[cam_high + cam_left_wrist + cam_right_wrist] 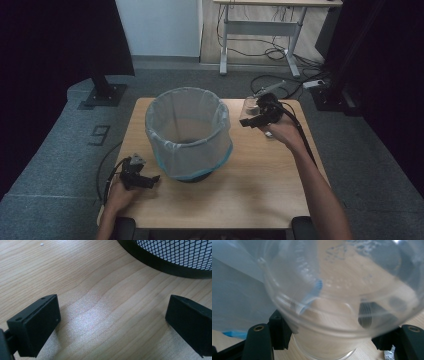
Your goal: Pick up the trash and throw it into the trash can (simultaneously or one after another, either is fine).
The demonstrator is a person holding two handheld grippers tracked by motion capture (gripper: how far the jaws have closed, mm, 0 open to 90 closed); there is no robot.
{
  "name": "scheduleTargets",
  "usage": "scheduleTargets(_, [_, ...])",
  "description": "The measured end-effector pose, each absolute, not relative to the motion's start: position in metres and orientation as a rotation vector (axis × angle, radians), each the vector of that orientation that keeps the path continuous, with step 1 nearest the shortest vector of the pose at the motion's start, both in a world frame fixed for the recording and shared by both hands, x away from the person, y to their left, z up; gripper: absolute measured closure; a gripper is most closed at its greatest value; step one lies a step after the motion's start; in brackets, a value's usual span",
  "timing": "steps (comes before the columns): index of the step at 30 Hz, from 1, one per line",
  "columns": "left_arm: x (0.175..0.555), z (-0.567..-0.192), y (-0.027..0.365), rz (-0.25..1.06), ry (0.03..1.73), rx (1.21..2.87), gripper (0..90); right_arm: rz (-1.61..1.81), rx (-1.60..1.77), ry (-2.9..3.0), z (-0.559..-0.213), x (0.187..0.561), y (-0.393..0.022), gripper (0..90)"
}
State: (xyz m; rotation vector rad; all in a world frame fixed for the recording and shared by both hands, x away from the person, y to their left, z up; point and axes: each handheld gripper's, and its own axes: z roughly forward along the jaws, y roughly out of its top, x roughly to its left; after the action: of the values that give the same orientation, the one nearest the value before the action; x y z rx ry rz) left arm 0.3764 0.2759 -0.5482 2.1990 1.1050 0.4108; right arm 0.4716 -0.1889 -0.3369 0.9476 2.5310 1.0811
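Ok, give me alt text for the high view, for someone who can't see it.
The right gripper holds a clear plastic cup beside a black mesh bin lined with a translucent bag on a wooden table; the left gripper rests open.

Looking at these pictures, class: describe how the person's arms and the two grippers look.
Both forearms are bare, no sleeves showing. The left gripper and the right gripper are black, each with two blocky, flat-faced jaws with small screw holes. A black cable trails from each. The left one carries a grey three-cornered plate.
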Motion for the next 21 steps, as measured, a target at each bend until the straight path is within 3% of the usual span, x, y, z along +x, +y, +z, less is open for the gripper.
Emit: scheduleTargets(21, [0.376, -0.548, 0.276, 0.41, 1.105, 2.2, 0.0, 1.166, 0.853, 2.572, -0.288, 0.473, -0.166, 30.2])
